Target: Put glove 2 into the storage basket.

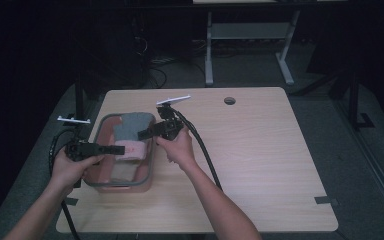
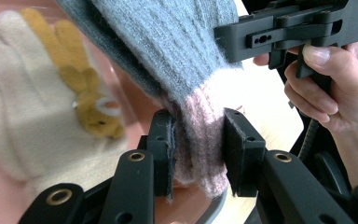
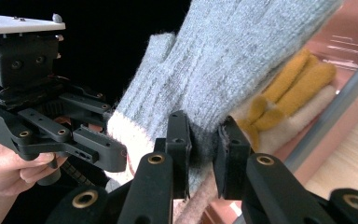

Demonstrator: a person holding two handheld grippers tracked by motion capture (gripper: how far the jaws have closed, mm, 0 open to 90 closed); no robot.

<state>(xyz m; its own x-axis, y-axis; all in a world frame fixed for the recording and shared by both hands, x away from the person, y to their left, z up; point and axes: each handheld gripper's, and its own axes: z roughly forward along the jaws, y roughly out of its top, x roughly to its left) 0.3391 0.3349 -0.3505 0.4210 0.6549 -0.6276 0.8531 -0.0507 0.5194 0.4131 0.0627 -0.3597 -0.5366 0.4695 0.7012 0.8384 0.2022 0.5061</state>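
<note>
A: Where is the grey knitted glove with the pink ribbed cuff [image 2: 177, 60]?

B: Held up over the pink translucent plastic bin with a grey rim [image 1: 149, 172], at the left of the light wooden tabletop [image 1: 260, 150].

A: What holds it?

B: Both. The left hand-held gripper [image 2: 198, 150] has its jaws closed on the pink cuff. The right hand-held gripper [image 3: 204, 149] has its jaws pinched on the grey knit just above the cuff.

A: Anything else in the bin?

B: A cream knitted glove with mustard-yellow fingers [image 2: 37, 107], lying beneath the grey one.
</note>
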